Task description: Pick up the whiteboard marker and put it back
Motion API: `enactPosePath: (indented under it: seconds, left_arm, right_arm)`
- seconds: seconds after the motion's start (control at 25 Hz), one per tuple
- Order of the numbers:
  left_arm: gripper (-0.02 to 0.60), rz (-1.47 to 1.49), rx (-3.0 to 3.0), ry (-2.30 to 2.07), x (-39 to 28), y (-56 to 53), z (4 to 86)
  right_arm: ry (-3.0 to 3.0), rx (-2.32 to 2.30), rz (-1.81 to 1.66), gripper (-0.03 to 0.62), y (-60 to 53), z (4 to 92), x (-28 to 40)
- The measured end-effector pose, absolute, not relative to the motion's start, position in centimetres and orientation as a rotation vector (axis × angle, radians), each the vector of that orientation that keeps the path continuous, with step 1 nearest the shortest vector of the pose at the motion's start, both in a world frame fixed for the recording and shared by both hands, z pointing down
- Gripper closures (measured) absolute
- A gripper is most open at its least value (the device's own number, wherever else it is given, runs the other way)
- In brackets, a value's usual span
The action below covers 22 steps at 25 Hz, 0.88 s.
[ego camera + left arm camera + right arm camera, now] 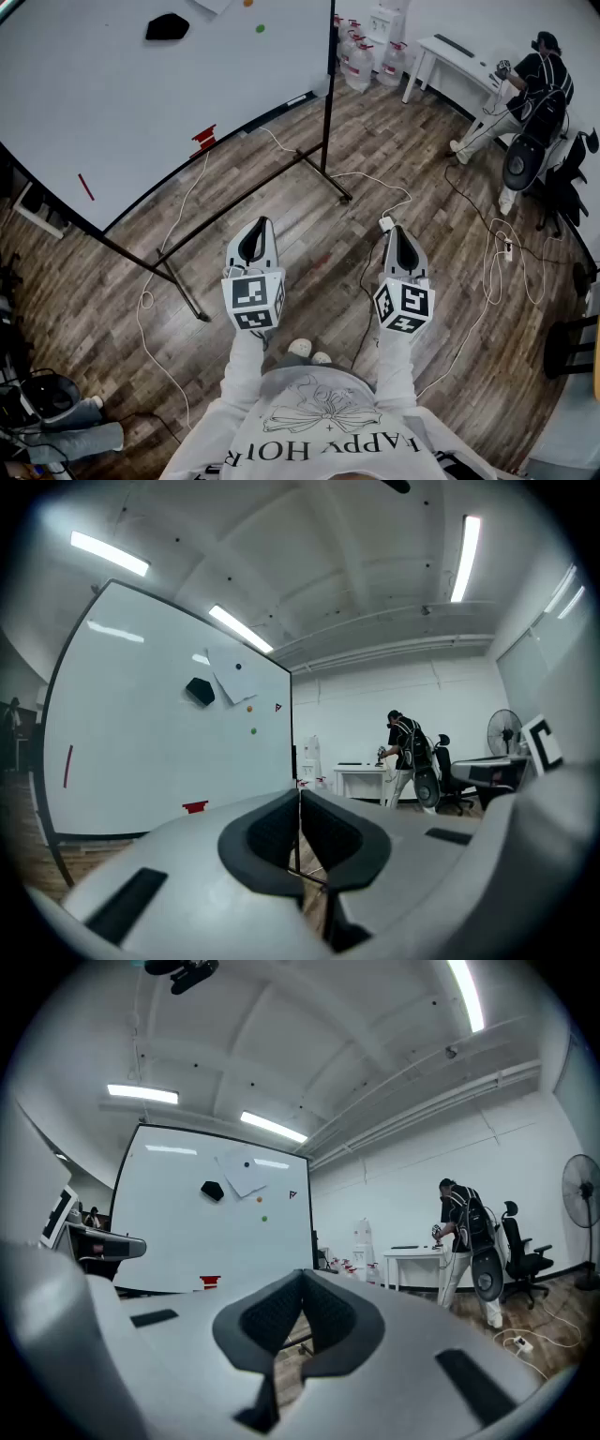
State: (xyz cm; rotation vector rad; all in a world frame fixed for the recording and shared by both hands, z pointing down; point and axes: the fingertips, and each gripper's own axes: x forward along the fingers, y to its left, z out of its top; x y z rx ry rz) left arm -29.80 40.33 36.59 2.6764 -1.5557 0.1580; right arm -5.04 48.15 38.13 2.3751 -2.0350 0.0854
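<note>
With jaws pressed together on nothing, the left hand-held gripper (259,223) and right hand-held gripper (397,231) sit at lower centre above the floor (309,225), well apart from the red whiteboard marker (85,187) on the whiteboard (112,84) at left.

Floor is dark wood-look plank (103,291), with white cables (489,272) and a power strip (507,249) lying loose on the right side. Big whiteboard (112,84) on a black tube stand (329,94) takes up the left. Walls (366,714) and ceiling (328,555) are white, and the long tube lights (466,546) are on. Far wall has a white table (455,52) with water jugs (359,56) on the floor beside it. Black office chair (567,183) and pedestal fan (504,731) stand off to the right.
</note>
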Motion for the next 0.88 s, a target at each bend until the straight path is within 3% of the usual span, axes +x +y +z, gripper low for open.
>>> enactPosePath:
  seconds: [0.88]
  left_arm:
    - [0.575, 0.173, 2.668, -1.546, -31.2, 37.2, 37.4]
  right_arm:
    - [-2.036, 2.373, 0.117, 0.591, 45.2, 38.9, -6.5]
